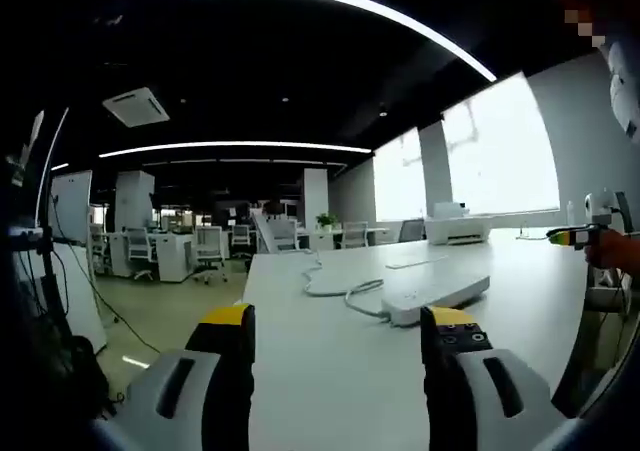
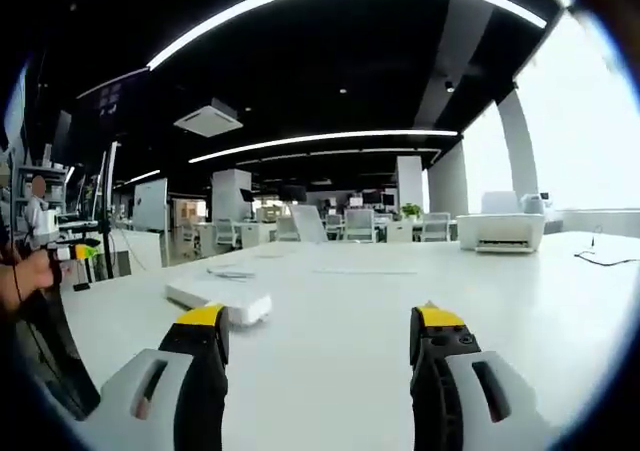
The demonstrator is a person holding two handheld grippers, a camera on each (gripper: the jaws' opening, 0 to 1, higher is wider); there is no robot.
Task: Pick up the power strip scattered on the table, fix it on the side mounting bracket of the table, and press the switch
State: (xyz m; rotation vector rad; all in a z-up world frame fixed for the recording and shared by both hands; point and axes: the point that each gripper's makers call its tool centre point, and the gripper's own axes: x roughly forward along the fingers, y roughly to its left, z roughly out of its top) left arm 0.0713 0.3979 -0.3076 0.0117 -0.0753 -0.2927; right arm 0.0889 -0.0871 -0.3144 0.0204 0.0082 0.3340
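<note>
Two grippers hung spread and empty over the white table (image 1: 330, 371): the left gripper (image 1: 340, 346) and the right gripper (image 2: 318, 346). The power strip (image 1: 435, 296) lay just beyond them, untouched. Its trailing cable (image 1: 330, 286), visible in the left gripper view, could snag during lifting. Farther off, a printer (image 2: 500, 231) stood.
</note>
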